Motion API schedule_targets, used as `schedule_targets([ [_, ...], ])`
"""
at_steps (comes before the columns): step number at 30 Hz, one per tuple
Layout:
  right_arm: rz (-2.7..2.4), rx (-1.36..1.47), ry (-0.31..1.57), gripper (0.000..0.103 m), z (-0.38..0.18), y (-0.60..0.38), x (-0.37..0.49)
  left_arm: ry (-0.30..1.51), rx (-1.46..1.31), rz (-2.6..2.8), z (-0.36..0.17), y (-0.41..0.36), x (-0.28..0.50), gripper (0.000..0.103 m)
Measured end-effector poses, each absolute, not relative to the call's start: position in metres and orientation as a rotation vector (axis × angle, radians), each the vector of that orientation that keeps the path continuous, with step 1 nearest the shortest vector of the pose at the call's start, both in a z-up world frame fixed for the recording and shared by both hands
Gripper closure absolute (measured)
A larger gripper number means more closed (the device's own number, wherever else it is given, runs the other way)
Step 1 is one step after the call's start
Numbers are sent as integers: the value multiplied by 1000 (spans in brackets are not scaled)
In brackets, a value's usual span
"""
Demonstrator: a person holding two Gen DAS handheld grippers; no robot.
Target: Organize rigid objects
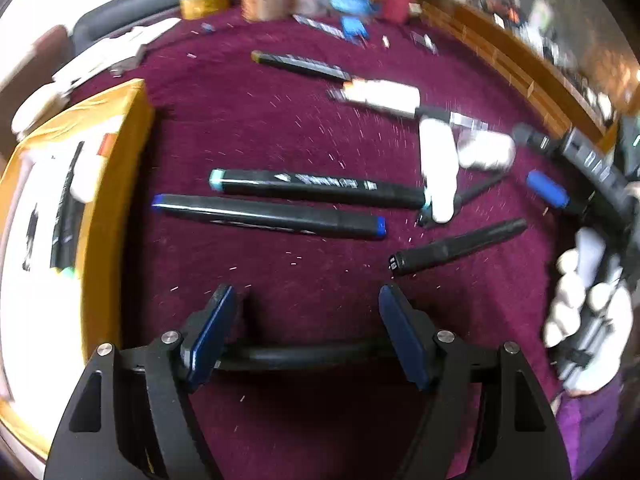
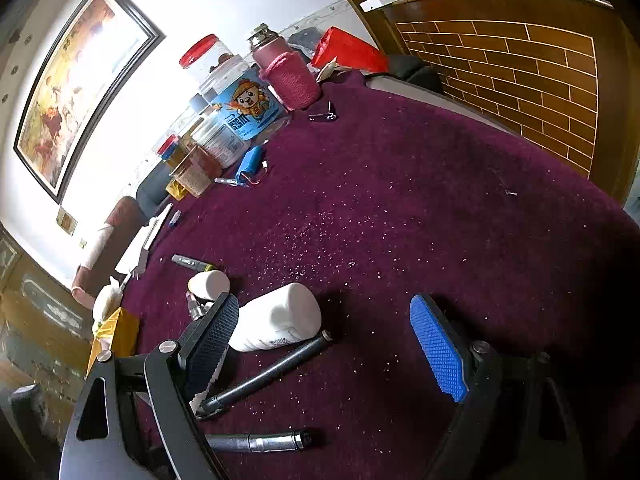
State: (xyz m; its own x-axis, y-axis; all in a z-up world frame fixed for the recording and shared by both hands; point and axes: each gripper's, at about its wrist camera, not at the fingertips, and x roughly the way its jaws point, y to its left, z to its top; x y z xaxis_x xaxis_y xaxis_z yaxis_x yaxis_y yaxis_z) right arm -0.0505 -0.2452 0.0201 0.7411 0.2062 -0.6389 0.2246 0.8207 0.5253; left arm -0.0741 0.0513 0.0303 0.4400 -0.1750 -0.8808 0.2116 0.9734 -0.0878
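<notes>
left claw (image 1: 306, 300) released, jaws spread over maroon cloth (image 1: 260, 128); blue-capped marker (image 1: 268, 216) lies crosswise just ahead, teal-capped marker (image 1: 316, 186) beyond; right claw (image 2: 332, 334) released, white bottle (image 2: 276, 316) beside its left finger

I can read no text in either view. The white print on the teal-capped marker (image 1: 316, 189) is blurred; the blue label on the clear plastic jar (image 2: 240, 110) carries characters too distorted to read.

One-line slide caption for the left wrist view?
Open left claw hovers over maroon cloth near two black markers, yellow box alongside.
</notes>
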Motion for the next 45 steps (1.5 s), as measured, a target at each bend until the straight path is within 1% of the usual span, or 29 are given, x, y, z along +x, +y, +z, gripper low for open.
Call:
schedule_targets([
  [3, -15, 620, 756, 19, 20, -245, -50, 1032, -28, -220, 51, 70, -90, 30],
  [6, -15, 619, 758, 19, 19, -245, -49, 1032, -59, -214, 57, 77, -101, 30],
  [12, -12, 618, 760, 19, 20, -244, -49, 1133, -76, -191, 22, 54, -76, 30],
  [13, -12, 618, 760, 19, 20, -244, -48, 1143, -73, -182, 17, 50, -71, 26],
  [14, -13, 616, 762, 19, 20, -244, -48, 1115, -35, -164, 16, 41, -67, 24],
  [17, -13, 615, 762, 19, 20, -244, -49, 1076, 89, -183, 10, 24, -67, 24],
  [18, -13, 616, 762, 19, 20, -244, -49, 1060, 121, -206, 9, 22, -69, 28],
  [19, -13, 616, 762, 19, 20, -244, -49, 1038, 139, -233, 9, 23, -74, 45],
  [20, -13, 615, 763, 19, 20, -244, -49, 1017, 141, -261, 11, 28, -78, 57],
  [21, -13, 615, 763, 19, 20, -244, -49, 1008, 145, -279, 13, 35, -81, 80],
  [22, -14, 613, 764, 19, 20, -244, -49, 1010, 140, -288, 14, 41, -83, 96],
  [23, -15, 612, 764, 19, 20, -244, -48, 1021, 110, -306, 14, 52, -84, 99],
  [27, -17, 610, 766, 19, 20, -243, -48, 1033, 17, -341, 12, 77, -88, 101],
  [32, -20, 606, 768, 19, 20, -242, -48, 1024, -41, -369, 14, 81, -88, 101],
  [38, -21, 605, 769, 19, 20, -242, -48, 1048, -215, -399, 16, 106, -87, 100],
  [45, -20, 606, 769, 18, 20, -242, -47, 1031, -233, -356, 22, 122, -91, 98],
])
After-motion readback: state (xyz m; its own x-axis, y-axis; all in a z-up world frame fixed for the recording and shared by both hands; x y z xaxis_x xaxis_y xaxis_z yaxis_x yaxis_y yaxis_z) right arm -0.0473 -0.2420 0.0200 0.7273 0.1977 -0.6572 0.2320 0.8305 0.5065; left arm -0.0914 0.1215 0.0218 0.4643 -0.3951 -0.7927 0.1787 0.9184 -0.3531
